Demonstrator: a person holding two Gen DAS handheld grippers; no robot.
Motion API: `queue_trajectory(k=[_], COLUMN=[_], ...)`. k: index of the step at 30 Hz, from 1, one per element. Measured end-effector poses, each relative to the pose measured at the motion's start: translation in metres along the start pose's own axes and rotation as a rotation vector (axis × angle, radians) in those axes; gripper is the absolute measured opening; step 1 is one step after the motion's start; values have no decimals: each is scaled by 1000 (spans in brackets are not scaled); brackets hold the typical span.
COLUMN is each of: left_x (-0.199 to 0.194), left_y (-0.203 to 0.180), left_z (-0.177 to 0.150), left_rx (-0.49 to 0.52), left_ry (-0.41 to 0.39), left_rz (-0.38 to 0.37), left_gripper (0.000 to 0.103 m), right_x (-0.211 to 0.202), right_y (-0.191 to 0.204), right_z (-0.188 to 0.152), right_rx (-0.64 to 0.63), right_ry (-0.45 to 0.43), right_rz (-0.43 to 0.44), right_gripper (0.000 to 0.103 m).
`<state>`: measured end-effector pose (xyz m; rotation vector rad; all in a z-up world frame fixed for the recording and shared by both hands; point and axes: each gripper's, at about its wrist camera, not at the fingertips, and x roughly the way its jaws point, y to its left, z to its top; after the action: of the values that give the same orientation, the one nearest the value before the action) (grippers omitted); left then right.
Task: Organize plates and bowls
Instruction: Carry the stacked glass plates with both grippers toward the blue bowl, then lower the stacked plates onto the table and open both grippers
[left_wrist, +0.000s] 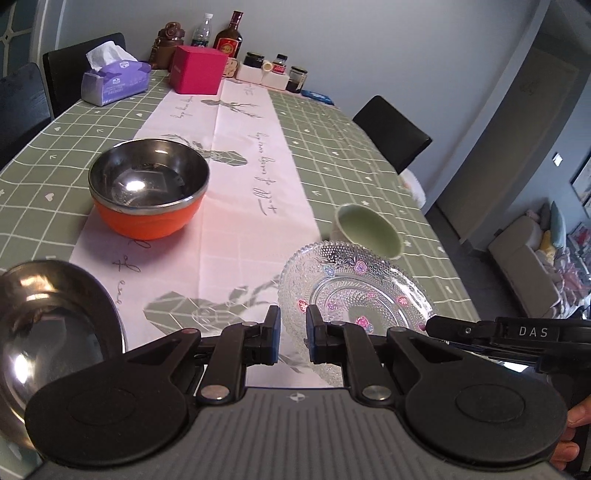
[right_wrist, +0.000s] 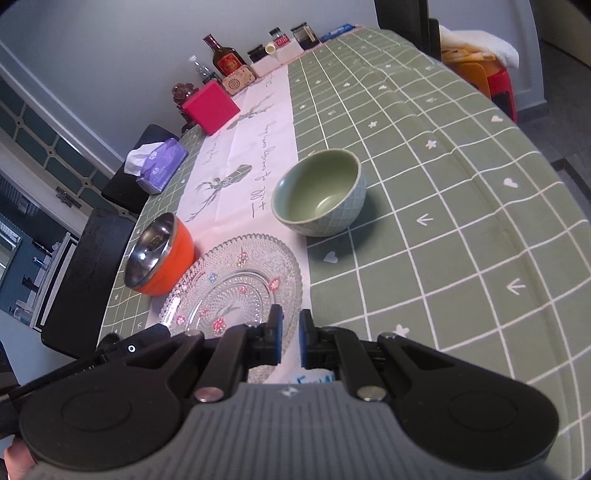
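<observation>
At the bottom centre of the left wrist view, the left gripper (left_wrist: 293, 332) is closed to a narrow slit with nothing between its pads. The glass plate (left_wrist: 354, 291) lies just beyond it, lower right. The right gripper (right_wrist: 291, 338) is likewise closed and empty, the same plate (right_wrist: 236, 280) just past its tips. A steel dish (left_wrist: 48, 325) sits lower left. Farther off stand the orange bowl (left_wrist: 147, 184) at centre left and the green bowl (right_wrist: 319, 192) at centre.

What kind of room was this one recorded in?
Most likely a home dining area opening onto a living room: a long table under a green checked tablecloth with dark chairs around it, bottles and jars against the wall, and a sofa beyond.
</observation>
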<state>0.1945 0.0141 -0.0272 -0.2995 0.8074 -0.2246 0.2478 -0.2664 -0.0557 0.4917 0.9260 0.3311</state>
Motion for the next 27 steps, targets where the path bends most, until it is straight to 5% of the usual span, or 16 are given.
queue_trajectory(k=[13, 27], left_x=[-13, 8], left_y=[-30, -36], left_z=[-55, -84], left_rx=[-14, 4], left_ry=[28, 93], left_rz=[-106, -86], left_gripper=[15, 15], right_x=[-59, -52], right_y=[-42, -50], right_z=[-55, -70], right_rx=[2, -42], right_ry=[-32, 14], right_rz=[-36, -152], right_gripper=[6, 7])
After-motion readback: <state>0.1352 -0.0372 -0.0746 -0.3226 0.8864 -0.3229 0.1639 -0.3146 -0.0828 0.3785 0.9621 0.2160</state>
